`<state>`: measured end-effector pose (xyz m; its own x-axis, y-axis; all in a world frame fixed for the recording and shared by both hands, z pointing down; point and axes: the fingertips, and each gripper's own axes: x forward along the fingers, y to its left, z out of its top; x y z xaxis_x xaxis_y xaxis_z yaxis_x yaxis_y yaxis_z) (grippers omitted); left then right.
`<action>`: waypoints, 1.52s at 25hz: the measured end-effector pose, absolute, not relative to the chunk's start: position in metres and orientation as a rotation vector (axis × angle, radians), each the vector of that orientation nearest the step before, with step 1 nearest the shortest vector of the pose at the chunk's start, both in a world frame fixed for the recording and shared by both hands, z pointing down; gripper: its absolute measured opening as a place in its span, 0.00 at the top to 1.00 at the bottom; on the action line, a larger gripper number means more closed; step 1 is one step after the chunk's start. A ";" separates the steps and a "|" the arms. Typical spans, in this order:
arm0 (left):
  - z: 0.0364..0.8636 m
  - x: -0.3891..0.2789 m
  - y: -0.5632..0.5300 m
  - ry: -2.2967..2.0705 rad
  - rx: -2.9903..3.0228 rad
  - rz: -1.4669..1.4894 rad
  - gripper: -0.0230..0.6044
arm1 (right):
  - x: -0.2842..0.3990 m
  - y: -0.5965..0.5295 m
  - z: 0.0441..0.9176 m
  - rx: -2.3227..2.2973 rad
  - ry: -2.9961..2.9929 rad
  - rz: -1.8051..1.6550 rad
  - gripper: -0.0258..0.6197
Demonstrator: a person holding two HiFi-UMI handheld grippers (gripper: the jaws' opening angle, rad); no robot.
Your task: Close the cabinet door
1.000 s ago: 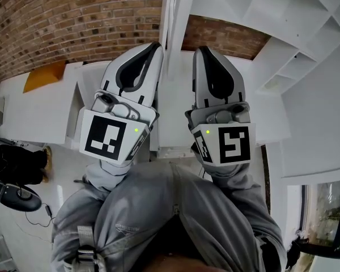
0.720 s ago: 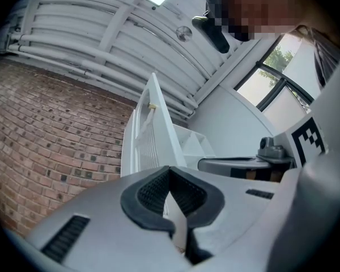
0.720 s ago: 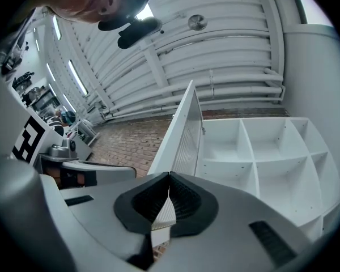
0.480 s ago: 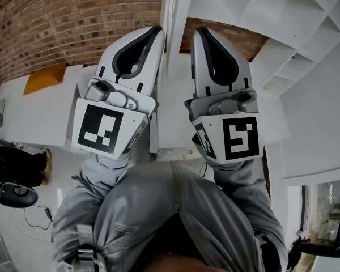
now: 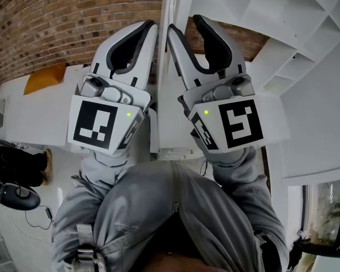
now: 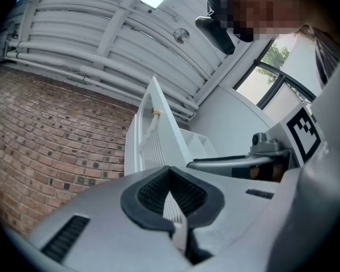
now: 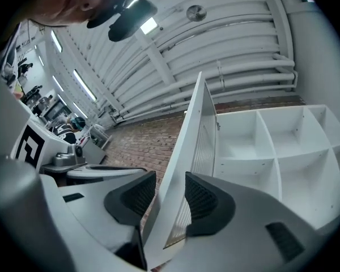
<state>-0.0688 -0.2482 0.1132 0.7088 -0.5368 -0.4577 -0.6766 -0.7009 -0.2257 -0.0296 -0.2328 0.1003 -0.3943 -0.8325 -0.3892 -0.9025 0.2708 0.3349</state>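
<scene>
Two grippers sit at the edge of the stiff, probably light cabinet door, a sensible hold: the left gripper pinches it, the right gripper, jaws just opened, straddles it.

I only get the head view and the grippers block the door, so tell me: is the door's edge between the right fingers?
Observer: Yes. The right gripper view shows the door edge between the fingers of the right gripper. They have just been opening and stand apart, not gripping it.
Operator: And the left one?
Observer: In its own view the left gripper has its fingers together on nothing, with the slatted door beyond them.
</scene>
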 end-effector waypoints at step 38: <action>0.131 -0.007 -0.271 0.660 -2.704 0.534 0.96 | 0.027 -0.249 0.111 -1.871 2.338 0.658 0.76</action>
